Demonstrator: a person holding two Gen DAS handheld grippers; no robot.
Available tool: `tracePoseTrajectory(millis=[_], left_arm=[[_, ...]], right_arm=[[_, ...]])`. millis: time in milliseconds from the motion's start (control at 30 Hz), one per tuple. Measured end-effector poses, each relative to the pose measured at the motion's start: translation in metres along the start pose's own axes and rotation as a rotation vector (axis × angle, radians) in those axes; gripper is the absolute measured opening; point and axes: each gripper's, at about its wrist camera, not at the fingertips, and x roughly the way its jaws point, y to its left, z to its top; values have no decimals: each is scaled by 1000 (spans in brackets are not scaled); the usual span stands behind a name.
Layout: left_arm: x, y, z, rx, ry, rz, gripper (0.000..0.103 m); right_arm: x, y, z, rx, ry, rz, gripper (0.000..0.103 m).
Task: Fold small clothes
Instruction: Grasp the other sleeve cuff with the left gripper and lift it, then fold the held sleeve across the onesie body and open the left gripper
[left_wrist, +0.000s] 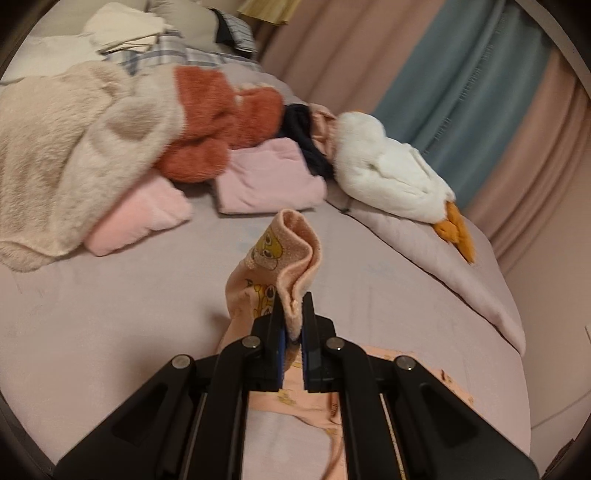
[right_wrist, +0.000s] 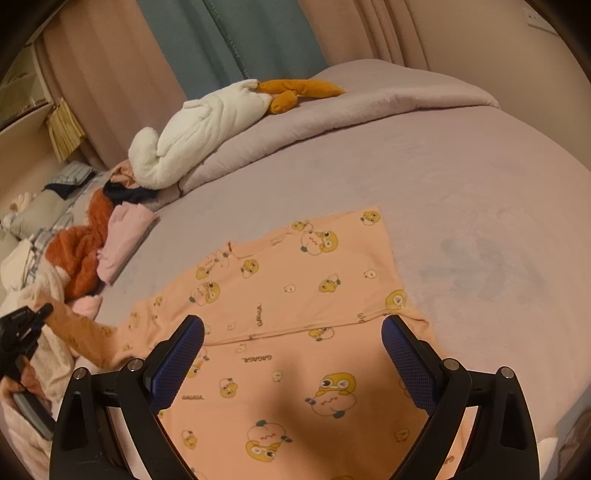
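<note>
Now: left claw (left_wrist: 293, 317) clamped on sleeve cuff (left_wrist: 295, 251) of peach printed top (right_wrist: 295, 295), spread flat on bed (right_wrist: 480, 184); right claw (right_wrist: 291, 365) apart, hovering over top. Risk: thin cuff slipping free mid-fold, dragging body askew.

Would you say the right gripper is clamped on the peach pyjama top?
No, the right gripper hovers with jaws spread wide above the flat peach pyjama top, gripping nothing.
</note>
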Motion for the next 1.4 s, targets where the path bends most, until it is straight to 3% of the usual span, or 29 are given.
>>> tracePoseTrajectory(millis=[467, 1033, 1400], left_arm=[[22, -80, -30, 148, 99, -93, 5], [47, -143, -84, 291, 233, -169, 5], [96, -158, -138, 302, 430, -194, 6]], right_arm=[[-5, -20, 1, 43, -7, -2, 96], [-5, -43, 1, 79, 7, -7, 96], [6, -51, -2, 77, 45, -10, 96]])
